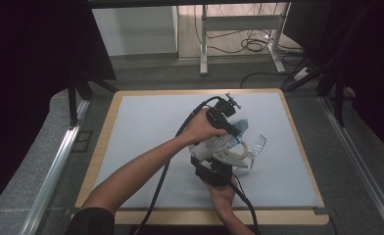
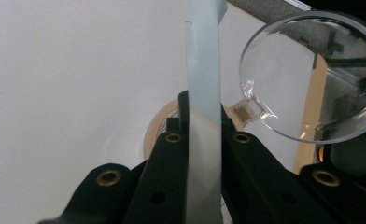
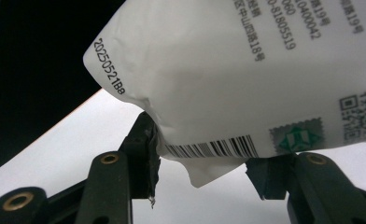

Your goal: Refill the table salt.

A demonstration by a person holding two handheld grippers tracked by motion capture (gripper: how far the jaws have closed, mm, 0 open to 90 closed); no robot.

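A white printed pouch (image 1: 215, 145) with a pale blue top edge is held between both grippers above the mat. My left gripper (image 1: 236, 129) comes in from the left and is shut on that blue edge (image 2: 202, 70). From below, my right gripper (image 1: 218, 160) has its jaws against the pouch's lower barcode corner (image 3: 209, 149). In the right gripper view the pouch (image 3: 246, 70) shows a date code and a QR code. Just right of the pouch lies a clear round hinged lid (image 2: 312, 74) on a tan-rimmed jar mouth (image 2: 154, 130), also seen as a clear container (image 1: 256, 147).
A pale grey-blue mat (image 1: 146, 127) covers a wooden-edged table (image 1: 104, 132). Dark curtains stand on both sides, with a desk frame and cables (image 1: 251, 44) on the floor beyond the far edge. Cables trail from both grippers toward the near edge.
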